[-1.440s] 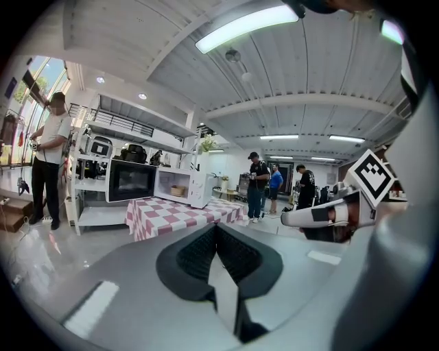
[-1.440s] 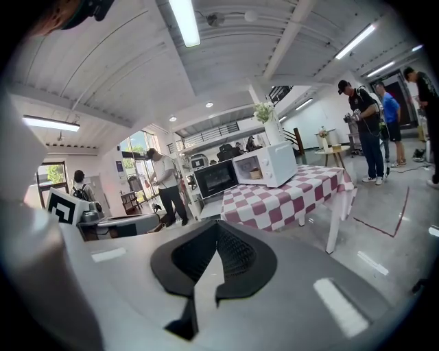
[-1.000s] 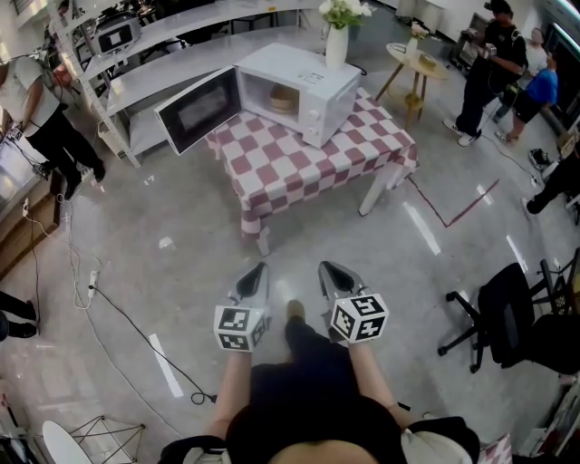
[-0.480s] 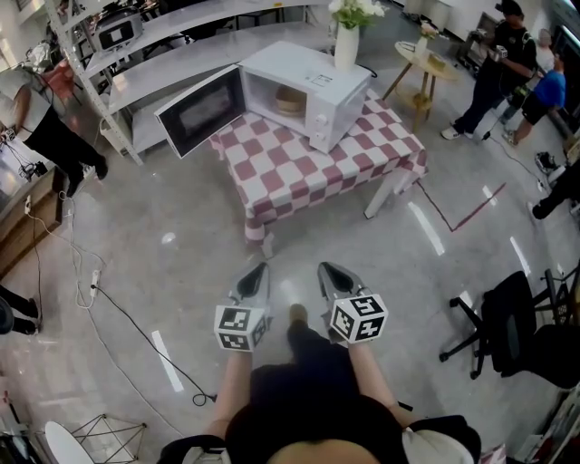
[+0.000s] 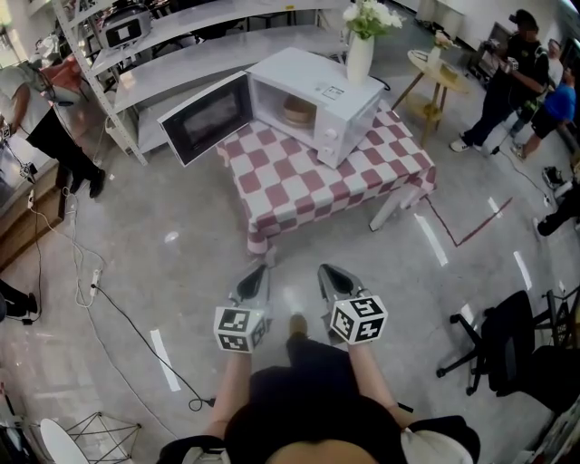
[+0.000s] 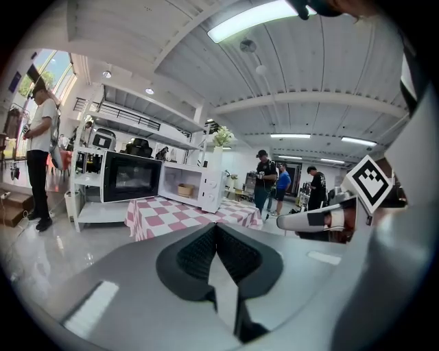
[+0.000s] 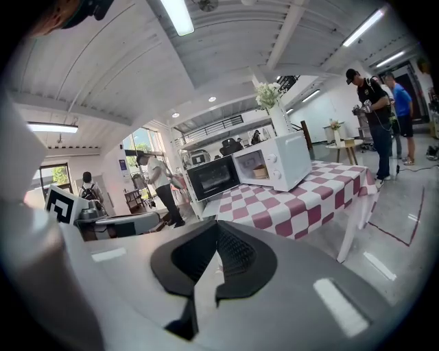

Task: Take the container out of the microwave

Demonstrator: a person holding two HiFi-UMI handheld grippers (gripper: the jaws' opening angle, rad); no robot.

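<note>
Container: a tan round container [image 5: 296,110] sits inside the cavity of the white box-shaped microwave oven [image 5: 313,77], whose dark-windowed door [image 5: 207,118] is swung wide open. The container's contents cannot be made out. The oven stands on a table draped in red-and-white checked cloth [image 5: 299,181]. A white vase [image 5: 360,59] holding pale flowers [image 5: 372,15] rises at the oven's far corner. The left gripper [image 5: 258,269] and the right gripper [image 5: 324,269] hang side by side over the grey floor, well apart from the table. Each has its jaws pressed together and is empty.
</note>
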